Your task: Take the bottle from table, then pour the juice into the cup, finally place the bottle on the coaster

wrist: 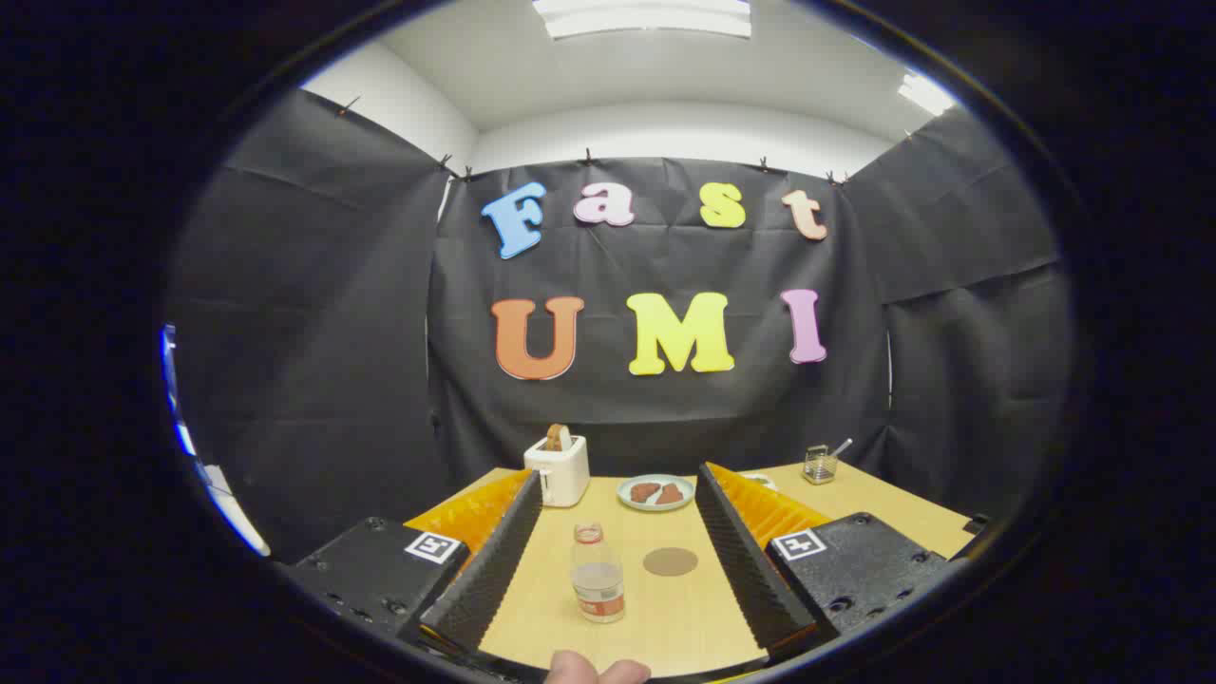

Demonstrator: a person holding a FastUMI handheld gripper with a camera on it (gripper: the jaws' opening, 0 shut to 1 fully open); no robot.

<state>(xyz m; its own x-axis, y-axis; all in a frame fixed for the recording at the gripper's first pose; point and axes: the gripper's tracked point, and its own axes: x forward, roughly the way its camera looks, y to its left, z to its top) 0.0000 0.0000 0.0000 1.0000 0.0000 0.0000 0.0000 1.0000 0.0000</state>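
You had the counter set out with a toaster and a plate at its far side, and nothing of the task looked begun. Your gripper was spread wide and held nothing, while the bottle stood upright on the counter between its fingers, untouched, with the round coaster just beside it. Taking, pouring and placing all remained; I could not make out the cup for certain.
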